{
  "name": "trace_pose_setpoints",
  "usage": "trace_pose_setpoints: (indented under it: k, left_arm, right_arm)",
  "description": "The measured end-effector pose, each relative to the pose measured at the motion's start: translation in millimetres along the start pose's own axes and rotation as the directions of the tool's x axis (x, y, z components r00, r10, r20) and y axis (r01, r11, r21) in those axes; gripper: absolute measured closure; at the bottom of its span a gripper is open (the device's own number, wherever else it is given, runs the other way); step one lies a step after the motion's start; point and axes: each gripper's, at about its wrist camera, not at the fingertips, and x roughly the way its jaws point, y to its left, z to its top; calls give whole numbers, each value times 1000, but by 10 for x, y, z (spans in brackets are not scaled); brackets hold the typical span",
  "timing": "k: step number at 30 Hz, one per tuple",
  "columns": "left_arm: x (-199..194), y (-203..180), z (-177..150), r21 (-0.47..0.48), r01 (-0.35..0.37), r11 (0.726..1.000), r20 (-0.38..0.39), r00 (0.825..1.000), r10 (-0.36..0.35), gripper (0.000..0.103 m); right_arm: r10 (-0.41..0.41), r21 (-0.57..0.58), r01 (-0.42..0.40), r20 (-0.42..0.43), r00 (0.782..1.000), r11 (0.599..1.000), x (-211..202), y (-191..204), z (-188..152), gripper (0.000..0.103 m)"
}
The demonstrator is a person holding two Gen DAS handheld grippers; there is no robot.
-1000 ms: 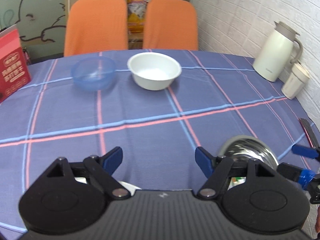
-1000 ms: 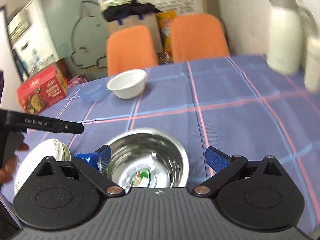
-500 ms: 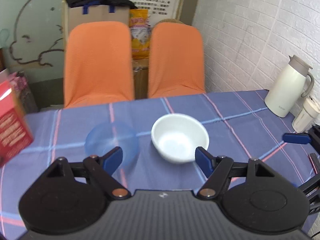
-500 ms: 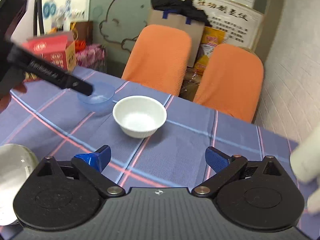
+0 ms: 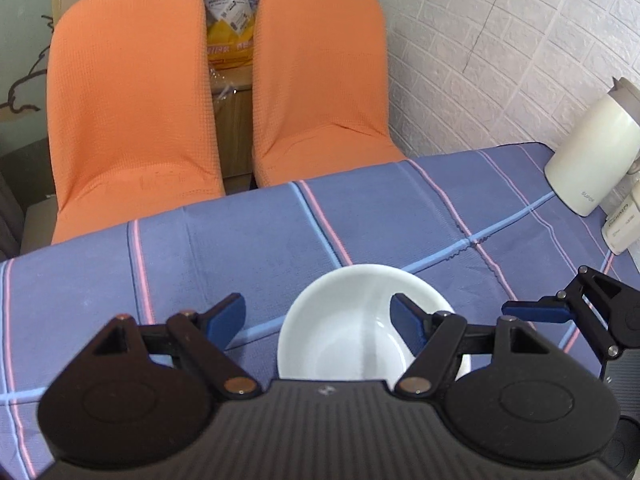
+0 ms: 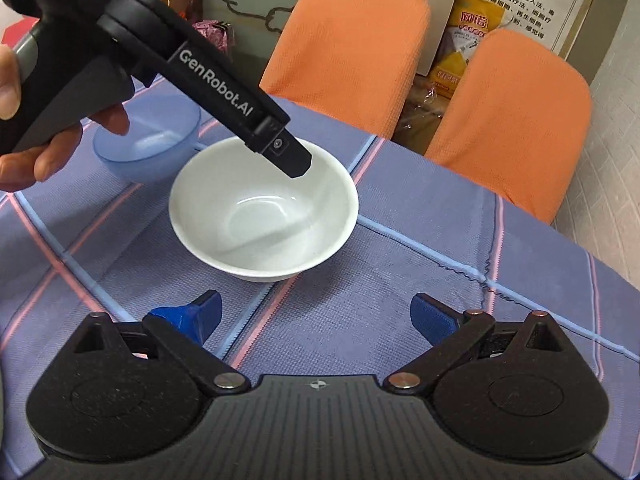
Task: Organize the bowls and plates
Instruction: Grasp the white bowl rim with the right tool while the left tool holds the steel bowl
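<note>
The round white ceramic bowl (image 6: pixel 263 209) stood upright and empty on the purple-blue checked tablecloth (image 6: pixel 400 280), with the translucent blue plastic bowl (image 6: pixel 148 142) just beside it on its far-left side. The left gripper (image 5: pixel 320 318) hung over the white bowl with its blue-padded fingers (image 5: pixel 406 320) spread wide: the right finger sat above the bowl's hollow and the left finger outside the rim, though whether either pad touched the bowl could not be told from these angles. A hand (image 6: pixel 40 136) held that tool's black handle. The right gripper (image 6: pixel 316 314) was released too, its jaws wide apart over bare cloth on the near side of the white bowl, grasping nothing. Two orange fabric chairs (image 5: pixel 132 104) stood behind the table, and a cream-coloured thermos jug (image 5: pixel 588 152) rested near the white brick wall (image 5: pixel 500 52).
</note>
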Motion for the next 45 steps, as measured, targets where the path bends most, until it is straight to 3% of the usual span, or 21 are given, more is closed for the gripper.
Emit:
trace_pose_setpoints:
  k: [7,9,13,15,21,27,35,45]
  left_arm:
    - [205,-90,-47,34,-11,999,-34,999,13,33]
    - [238,-105,-70,42,-10,999,-44,999,12,43]
    - [281,-133,-133,48,-4,999,-69,998,8,51]
    - [279,-158,-157,65,-14,998,-69,997,18,54]
    - [229,-201,-174,69,-6,998,-64,998,11,54]
    - [117,-261,-219,62,15,998,-46,999,-12,54]
    - [-446,-743,-459,94,24,995,18,999,-26,51]
    - [-1147,-1593,-1260,144,75,987,50,995,-83,46]
  right_arm:
    - [21,2,-21,-9,1000,1000,135,52,66,14]
    - [41,17,-41,-22,999,999,191,61,82,14]
    - [101,85,-100,-9,995,991,276,40,102,16]
    - [79,62,-80,18,997,995,265,96,104,17]
    - [55,16,-58,147,988,998,29,181,146,17]
    - [50,25,-55,152,987,998,-74,163,116,17]
    - [25,42,-34,205,979,999,-633,256,-91,16]
    - [-49,9,48,232,971,999,-1623,626,-825,14]
